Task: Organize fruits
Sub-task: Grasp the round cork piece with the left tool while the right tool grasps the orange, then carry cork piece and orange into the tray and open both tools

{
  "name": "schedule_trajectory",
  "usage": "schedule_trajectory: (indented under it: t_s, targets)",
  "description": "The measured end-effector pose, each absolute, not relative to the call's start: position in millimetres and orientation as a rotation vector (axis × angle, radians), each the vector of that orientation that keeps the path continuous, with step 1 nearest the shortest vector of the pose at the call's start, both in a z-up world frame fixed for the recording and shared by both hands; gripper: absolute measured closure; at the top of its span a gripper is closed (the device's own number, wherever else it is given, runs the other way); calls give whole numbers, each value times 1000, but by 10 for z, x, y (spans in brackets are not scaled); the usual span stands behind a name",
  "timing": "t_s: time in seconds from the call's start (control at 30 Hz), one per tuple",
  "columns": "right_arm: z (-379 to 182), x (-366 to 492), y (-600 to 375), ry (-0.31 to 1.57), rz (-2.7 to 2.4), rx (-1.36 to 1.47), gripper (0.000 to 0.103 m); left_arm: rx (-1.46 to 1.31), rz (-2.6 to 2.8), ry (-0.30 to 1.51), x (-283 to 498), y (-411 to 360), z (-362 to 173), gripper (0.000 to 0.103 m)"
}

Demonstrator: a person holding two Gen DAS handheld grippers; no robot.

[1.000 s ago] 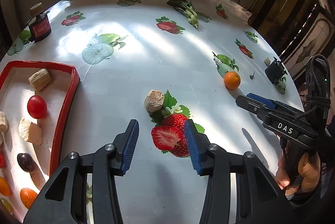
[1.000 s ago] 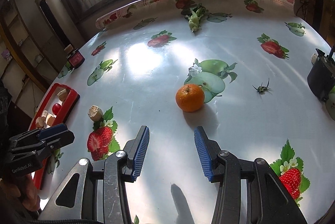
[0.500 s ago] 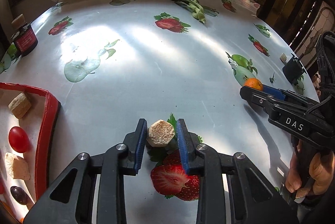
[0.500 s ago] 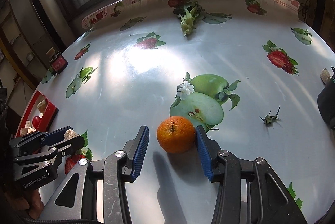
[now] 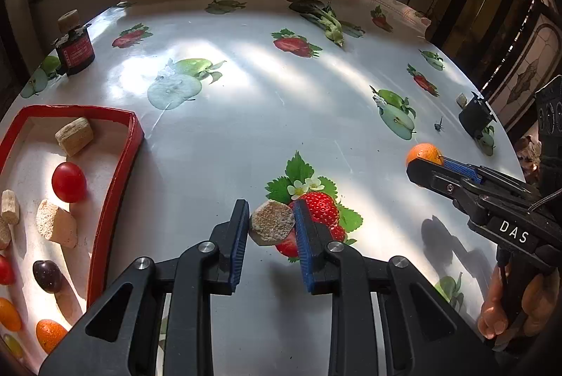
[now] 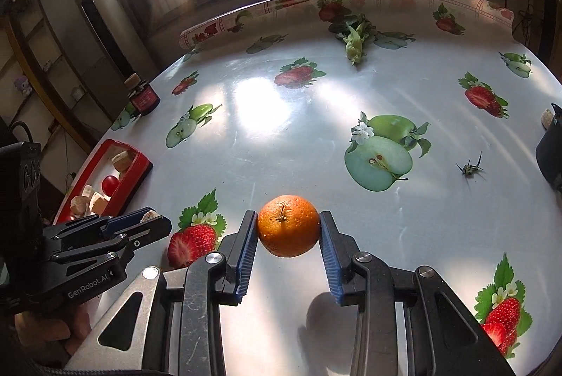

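A tan, rough chunk (image 5: 272,223) sits between the blue pads of my left gripper (image 5: 268,212), which is shut on it just above a printed strawberry. The same gripper (image 6: 149,221) shows at the left of the right wrist view. My right gripper (image 6: 287,216) has a small orange (image 6: 288,232) between its pads. Its jaws are closing and both pads press the fruit, whose shadow lies on the cloth below. In the left wrist view the orange (image 5: 423,153) peeks out at that gripper's (image 5: 426,165) tip. A red-rimmed tray (image 5: 116,172) on the left holds a cherry tomato (image 5: 68,182), a dark plum (image 5: 47,276) and several tan chunks.
The round table (image 5: 267,116) has a glossy fruit-print cloth. A dark jar with a red label (image 5: 75,51) stands at the back left. A leafy vegetable (image 5: 326,19) lies at the far side. A black object (image 5: 476,116) and a small stem-like scrap (image 6: 469,167) are at the right.
My left gripper came forward and shut on the tan chunk. My right gripper reached the orange and closed its pads onto it. Both now hold their items clear of where they lay.
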State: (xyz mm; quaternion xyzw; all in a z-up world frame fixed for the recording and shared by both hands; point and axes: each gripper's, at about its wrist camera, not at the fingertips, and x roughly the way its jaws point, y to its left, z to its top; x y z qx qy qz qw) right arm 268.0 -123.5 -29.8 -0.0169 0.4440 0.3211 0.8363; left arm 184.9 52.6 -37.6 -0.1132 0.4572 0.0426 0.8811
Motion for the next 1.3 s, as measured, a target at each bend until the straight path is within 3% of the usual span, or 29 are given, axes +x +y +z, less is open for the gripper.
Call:
schedule_trajectory:
  t_s: [1.3]
  targets:
    - [-4,1585,-313,901,937,-107,68,-288,338,849,559,1287,-25,80]
